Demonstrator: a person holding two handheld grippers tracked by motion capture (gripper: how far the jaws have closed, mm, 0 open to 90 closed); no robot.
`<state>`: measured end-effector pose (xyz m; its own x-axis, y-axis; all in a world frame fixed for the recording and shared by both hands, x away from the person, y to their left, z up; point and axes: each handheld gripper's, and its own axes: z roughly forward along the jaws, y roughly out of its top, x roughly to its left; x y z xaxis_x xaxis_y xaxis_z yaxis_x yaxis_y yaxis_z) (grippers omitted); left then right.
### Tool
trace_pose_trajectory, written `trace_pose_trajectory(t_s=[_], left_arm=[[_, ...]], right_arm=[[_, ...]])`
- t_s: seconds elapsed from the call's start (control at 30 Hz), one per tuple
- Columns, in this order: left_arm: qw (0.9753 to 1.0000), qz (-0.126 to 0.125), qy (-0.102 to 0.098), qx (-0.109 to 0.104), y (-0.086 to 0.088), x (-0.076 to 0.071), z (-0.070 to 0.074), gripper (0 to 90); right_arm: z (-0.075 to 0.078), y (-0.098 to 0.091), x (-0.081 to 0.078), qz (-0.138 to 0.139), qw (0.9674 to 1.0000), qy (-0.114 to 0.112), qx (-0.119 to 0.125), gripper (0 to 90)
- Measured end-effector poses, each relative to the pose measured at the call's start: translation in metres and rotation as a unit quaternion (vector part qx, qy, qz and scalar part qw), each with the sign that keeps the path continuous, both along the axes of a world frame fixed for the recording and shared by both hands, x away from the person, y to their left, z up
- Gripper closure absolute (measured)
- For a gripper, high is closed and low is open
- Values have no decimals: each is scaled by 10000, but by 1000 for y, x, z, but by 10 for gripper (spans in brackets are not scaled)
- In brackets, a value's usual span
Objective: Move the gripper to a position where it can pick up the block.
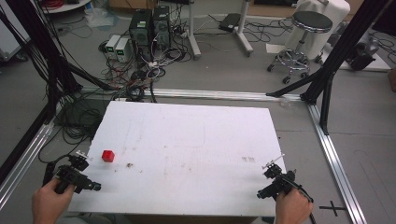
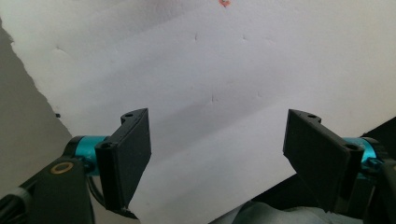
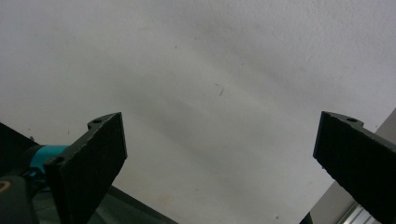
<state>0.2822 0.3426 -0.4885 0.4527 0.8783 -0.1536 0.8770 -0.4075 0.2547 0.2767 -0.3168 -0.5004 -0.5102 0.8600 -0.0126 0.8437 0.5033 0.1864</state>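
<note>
Red cube (image 1: 108, 156) sits untouched on worktop (image 1: 196, 140); left gripper (image 2: 217, 140) nearest, right gripper (image 3: 219, 154) far, both jaws wide; reaching likely comes next.

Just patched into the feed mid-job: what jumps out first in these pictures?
The small red cube stands out, alone on the white table near its left edge. The left gripper sits just beside it at the near-left corner, the right gripper at the near-right corner; both have jaws spread wide over bare tabletop. Beyond the table, a tangle of cables around computer towers clutters the floor.
</note>
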Motion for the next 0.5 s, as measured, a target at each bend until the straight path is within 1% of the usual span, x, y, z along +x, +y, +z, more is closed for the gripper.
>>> trace_pose_trajectory(t_s=[0.23,0.37,0.5], left_arm=[[9999,-90,-49,-90,0,0,2,237],[9998,-138,-51,-97,0,-1,2,237],[9999,-138,-16,-40,-1,0,1,237]], right_arm=[[1,-1,0,-17,10000,-33,16,18],[2,-2,-1,-30,10000,-44,42,18],[2,-2,-1,-17,10000,-39,37,18]])
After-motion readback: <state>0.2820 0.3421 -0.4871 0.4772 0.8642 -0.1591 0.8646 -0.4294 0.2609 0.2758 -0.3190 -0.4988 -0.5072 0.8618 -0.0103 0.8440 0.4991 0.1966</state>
